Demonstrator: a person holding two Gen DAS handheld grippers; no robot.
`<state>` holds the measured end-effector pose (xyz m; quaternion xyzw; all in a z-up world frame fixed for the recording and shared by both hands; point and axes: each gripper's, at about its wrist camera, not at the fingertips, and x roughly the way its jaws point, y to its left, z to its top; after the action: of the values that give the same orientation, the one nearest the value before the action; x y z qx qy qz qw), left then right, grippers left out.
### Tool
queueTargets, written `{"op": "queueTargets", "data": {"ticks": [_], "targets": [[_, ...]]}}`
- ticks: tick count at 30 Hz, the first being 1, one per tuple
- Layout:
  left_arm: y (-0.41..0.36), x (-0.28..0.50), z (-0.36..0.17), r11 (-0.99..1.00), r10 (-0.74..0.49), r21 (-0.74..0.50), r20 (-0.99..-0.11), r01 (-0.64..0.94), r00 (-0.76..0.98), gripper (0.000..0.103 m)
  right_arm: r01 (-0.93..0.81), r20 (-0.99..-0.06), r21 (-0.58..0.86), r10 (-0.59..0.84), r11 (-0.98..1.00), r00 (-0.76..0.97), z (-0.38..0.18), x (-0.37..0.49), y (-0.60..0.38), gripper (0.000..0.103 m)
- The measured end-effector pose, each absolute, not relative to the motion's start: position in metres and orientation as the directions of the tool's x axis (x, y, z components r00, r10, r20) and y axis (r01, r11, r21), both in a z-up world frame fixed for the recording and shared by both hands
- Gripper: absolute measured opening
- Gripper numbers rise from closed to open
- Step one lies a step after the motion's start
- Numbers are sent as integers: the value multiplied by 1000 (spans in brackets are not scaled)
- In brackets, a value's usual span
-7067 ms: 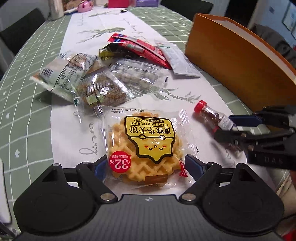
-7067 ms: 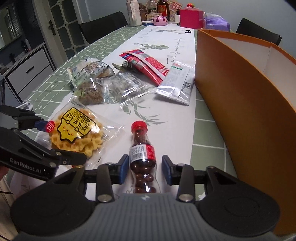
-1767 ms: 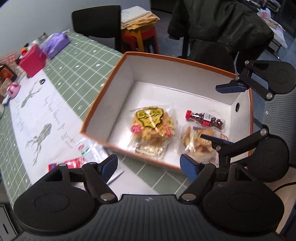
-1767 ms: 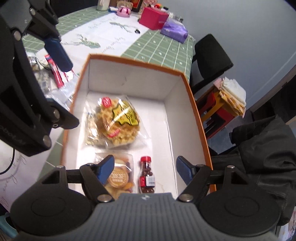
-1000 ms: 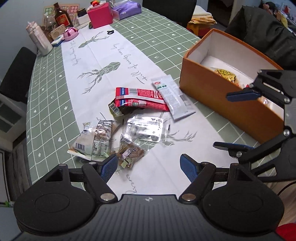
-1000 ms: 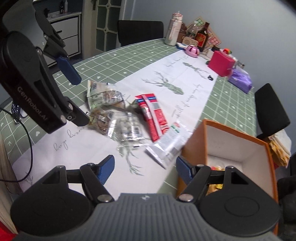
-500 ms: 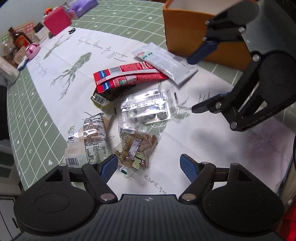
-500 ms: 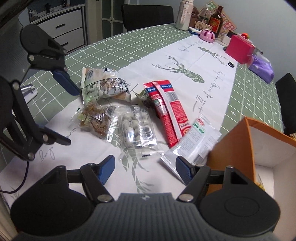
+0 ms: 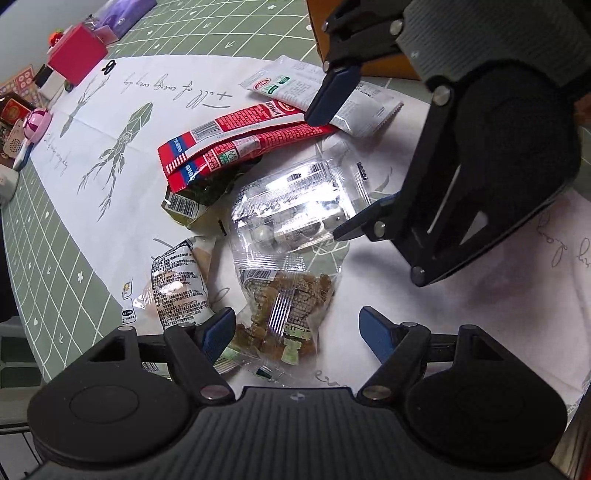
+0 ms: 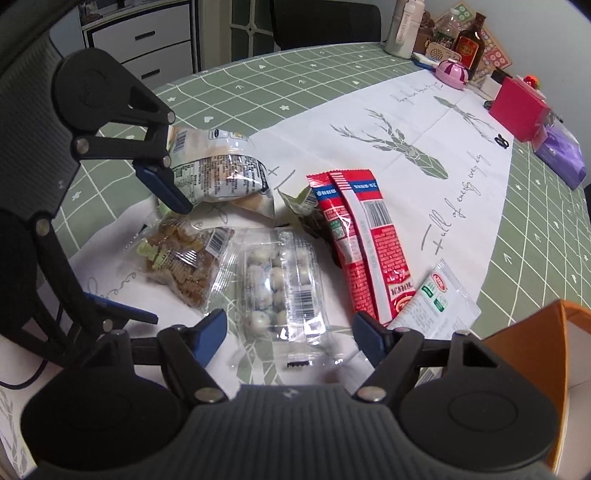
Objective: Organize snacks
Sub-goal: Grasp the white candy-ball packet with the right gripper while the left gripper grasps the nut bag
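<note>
Left tool [image 9: 297, 328] wide, empty, low over brown snack bag [image 9: 291, 306] lying on desk [image 9: 55, 229] between its fingers. Right tool [image 10: 290, 330] wide, jaws just opened further, nothing gripped; clear tray pack of white balls [image 10: 282, 291] lies between its fingers. Red packets [image 10: 364, 240] just right; orange box [image 10: 546, 332] far right.

Dining room around a green-checked table

A black chair [image 10: 325, 22] stands beyond the table [image 10: 295, 85]; a white drawer cabinet [image 10: 147, 40] sits left of that chair, a pale grey wall [image 10: 546, 33] to its right.
</note>
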<state>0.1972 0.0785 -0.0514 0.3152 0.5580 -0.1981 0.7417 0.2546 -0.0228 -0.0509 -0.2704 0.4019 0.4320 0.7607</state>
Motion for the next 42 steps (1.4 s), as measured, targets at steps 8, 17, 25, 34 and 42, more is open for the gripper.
{"op": "queueTargets", "data": {"ticks": [8,17,25,34,42], "targets": [[79,202,-61,727,95,270,-950,632,297,82,-872,-857,-45,430,487,284,-67,265,-11,80],[81,205,-62,807,98,216,-967,550,237,59,-851,-885,-12,390,526,253,-65,256,-17,58],[91,194,-64,914,118,166,-982,371,149,58,-820,-924,-10,309,572,226,-64,234,-41,57],[72,160,-66,862,129,174,-984,477,125,58,-832,-945,-15,264,555,193,-65,196,-70,59],[55,134,-71,809,161,170,-985,563,66,58,-844,-953,-27,242,536,184,-64,177,-84,66]]}}
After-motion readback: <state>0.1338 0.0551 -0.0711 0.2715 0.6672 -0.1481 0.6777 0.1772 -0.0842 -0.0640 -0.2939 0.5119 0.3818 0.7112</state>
